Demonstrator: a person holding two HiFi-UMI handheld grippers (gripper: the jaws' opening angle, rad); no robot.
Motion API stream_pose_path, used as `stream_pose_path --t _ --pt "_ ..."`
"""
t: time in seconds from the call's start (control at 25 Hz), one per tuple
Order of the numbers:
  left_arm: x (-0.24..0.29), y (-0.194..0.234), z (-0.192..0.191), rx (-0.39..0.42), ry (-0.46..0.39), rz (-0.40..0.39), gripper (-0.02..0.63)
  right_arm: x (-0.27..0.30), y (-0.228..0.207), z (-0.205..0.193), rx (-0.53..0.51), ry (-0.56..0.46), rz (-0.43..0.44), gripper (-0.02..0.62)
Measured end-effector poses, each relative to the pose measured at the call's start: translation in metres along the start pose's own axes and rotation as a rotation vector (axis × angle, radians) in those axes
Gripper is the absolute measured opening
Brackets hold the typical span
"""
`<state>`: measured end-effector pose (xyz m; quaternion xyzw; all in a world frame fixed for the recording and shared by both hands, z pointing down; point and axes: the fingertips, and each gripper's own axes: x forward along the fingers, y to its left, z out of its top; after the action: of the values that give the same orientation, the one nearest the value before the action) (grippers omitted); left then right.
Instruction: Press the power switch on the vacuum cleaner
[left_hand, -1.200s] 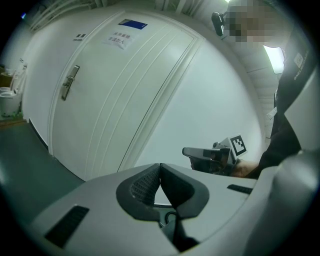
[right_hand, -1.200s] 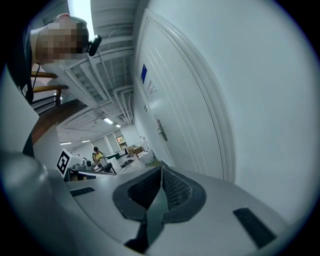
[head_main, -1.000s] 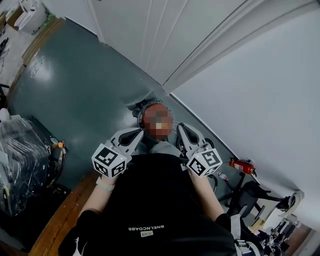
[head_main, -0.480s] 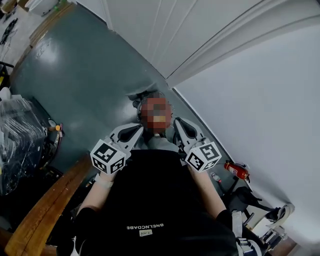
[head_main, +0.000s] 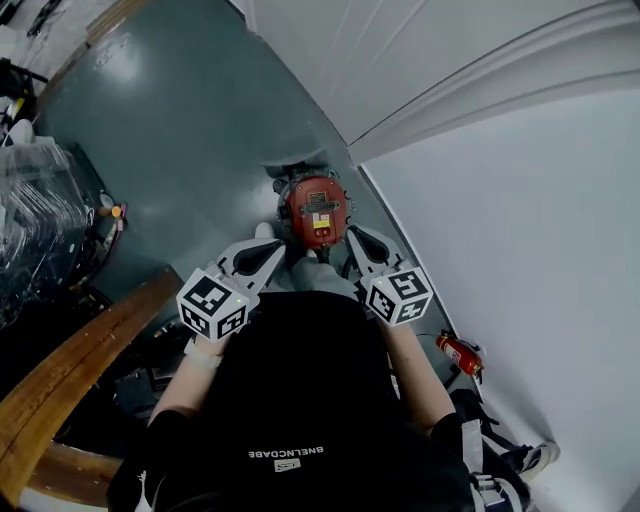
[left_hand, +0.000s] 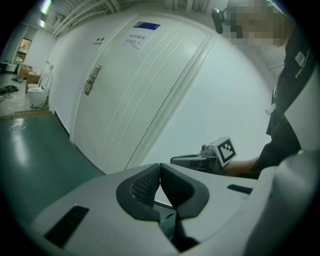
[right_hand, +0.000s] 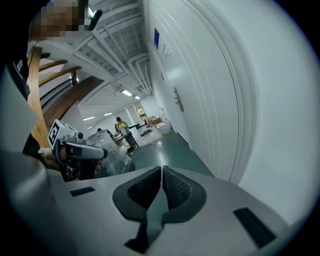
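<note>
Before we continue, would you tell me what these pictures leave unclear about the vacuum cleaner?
- Power switch: too small to pick out on the vacuum cleaner in the head view.
- Whatever lies just before it: head view, covered by the person's body.
- Both gripper views: aimed toward the door, missing it entirely.

Red round vacuum cleaner (head_main: 316, 212), on green floor (head_main: 180, 130)

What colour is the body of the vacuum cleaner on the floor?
The vacuum cleaner is red; the head view shows it best.
</note>
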<state>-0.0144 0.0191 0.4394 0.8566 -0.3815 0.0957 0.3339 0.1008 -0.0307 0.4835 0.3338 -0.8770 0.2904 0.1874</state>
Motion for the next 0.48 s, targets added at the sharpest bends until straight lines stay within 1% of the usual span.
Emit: stream_pose_path --t 0.24,0.48 --pt "-0.008 0.005 -0.017 -0.021 0.014 0.087 0.015 0.032 -0.022 -0.052 -0.045 0.15 0.031 0.032" --pt "-0.016 0.019 -0.04 -0.064 0.038 0.181 0.015 0.067 -0.052 -0.117 -0.083 0.301 0.029 0.032"
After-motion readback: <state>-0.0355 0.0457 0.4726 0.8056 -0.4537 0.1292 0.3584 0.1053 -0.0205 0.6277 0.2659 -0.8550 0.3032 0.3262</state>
